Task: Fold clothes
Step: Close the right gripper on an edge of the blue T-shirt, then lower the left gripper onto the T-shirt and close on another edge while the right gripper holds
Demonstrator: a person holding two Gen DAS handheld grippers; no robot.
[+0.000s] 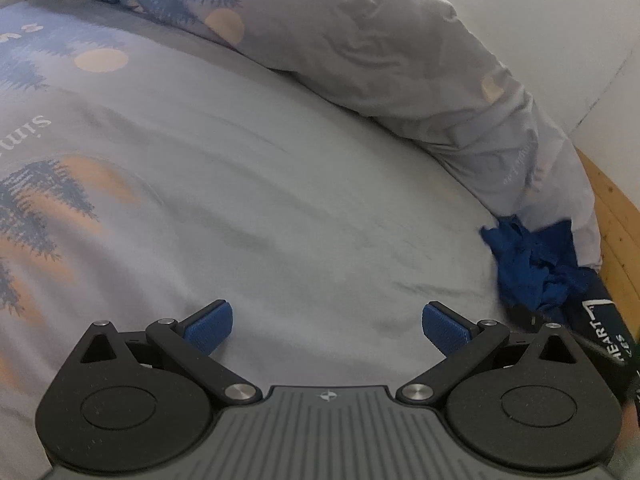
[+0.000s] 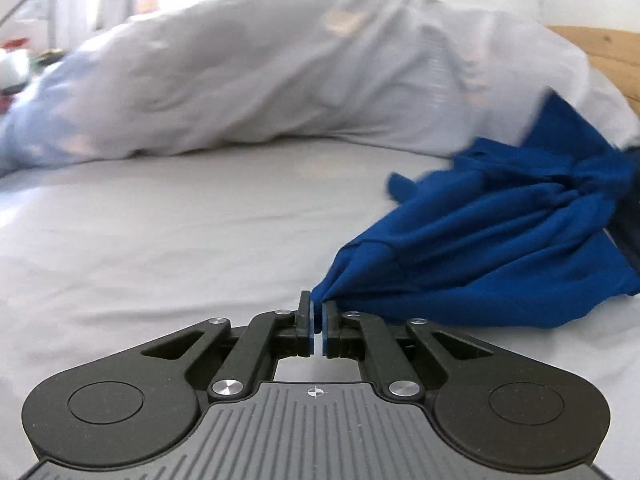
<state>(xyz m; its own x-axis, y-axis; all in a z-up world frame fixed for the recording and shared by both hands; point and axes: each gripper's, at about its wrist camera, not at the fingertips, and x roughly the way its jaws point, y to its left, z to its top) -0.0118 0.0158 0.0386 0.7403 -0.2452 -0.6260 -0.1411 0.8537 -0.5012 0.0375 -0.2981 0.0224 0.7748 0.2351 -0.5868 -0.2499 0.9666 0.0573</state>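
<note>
Starting only: right gripper pinching crumpled blue garment at two o'clock; left gripper gaping, holding nothing; folding all remaining.

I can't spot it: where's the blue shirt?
In the right wrist view the blue shirt lies crumpled on the bed at right, below the duvet, one corner pinched in the right claw.
</note>
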